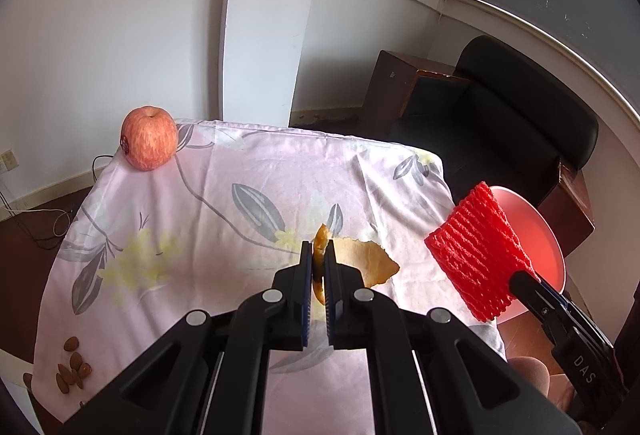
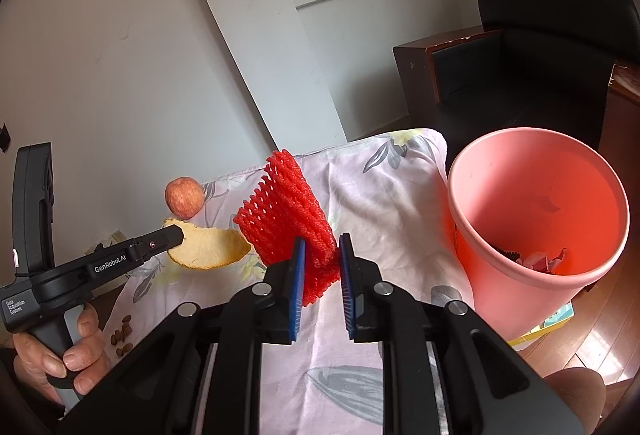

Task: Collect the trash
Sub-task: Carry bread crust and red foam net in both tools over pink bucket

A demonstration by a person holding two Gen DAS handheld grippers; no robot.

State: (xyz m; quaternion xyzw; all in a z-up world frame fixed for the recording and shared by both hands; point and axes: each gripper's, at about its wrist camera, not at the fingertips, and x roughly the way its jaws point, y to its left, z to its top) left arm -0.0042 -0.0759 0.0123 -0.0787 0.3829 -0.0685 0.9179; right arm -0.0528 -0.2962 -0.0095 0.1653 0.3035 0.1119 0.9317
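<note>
My left gripper (image 1: 318,255) is shut on an orange peel (image 1: 370,261) and holds it just above the flowered cloth; the peel also shows in the right wrist view (image 2: 208,245) with the left gripper (image 2: 176,233) on its edge. My right gripper (image 2: 322,249) is shut on a red foam fruit net (image 2: 286,211), lifted off the table; the net also shows in the left wrist view (image 1: 478,251). A pink trash bin (image 2: 536,235) stands right of the table, with some scraps at its bottom. It also shows behind the net in the left wrist view (image 1: 548,247).
A red apple (image 1: 149,138) sits at the table's far left corner. Several almonds (image 1: 72,367) lie near the front left edge. The table wears a pink flowered cloth (image 1: 224,219). A black armchair (image 1: 516,115) stands beyond the table at right.
</note>
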